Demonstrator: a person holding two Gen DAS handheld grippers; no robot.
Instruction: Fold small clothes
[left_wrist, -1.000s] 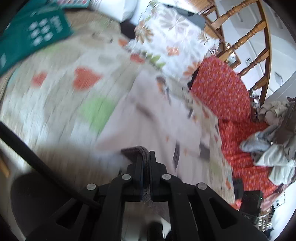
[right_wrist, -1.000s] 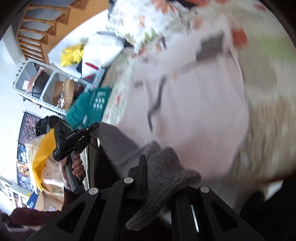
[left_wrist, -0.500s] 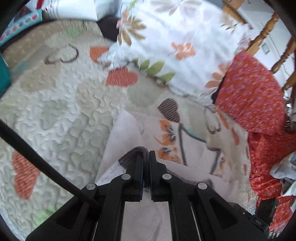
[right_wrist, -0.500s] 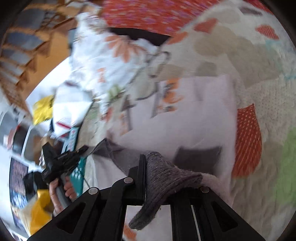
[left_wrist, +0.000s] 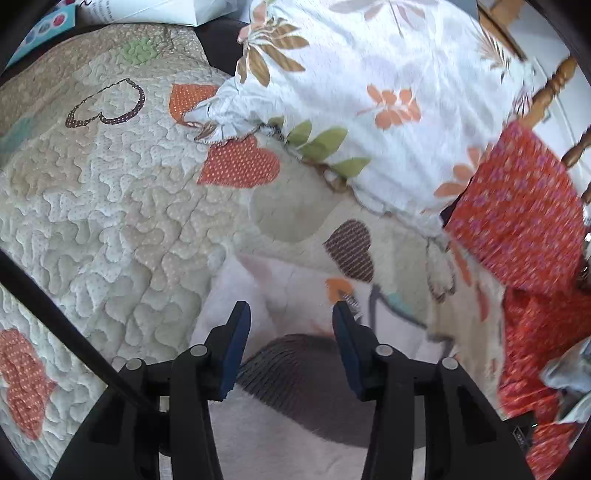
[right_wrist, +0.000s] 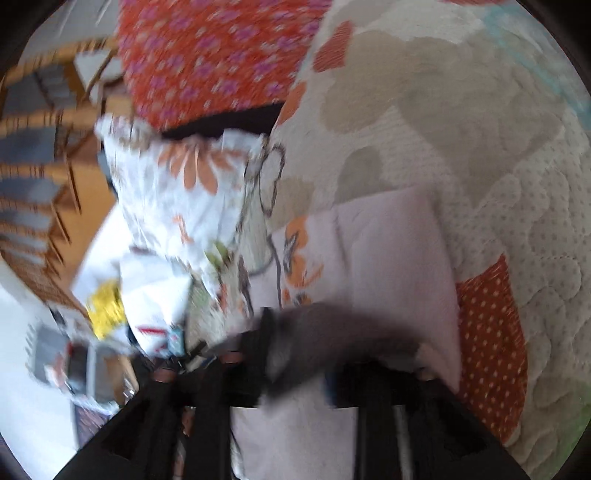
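We find the left hand-held gripper (left_wrist: 290, 314) now spread wide; half a second ago it was clamped on the grey cuff (left_wrist: 295, 354), which now lies loose between its fingers. The garment (right_wrist: 391, 251), pale pink with an orange print, lies on the quilt (left_wrist: 110, 206). The right hand-held gripper (right_wrist: 295, 369) is blurred; we cannot tell its state. We judge this fold laid down and released.
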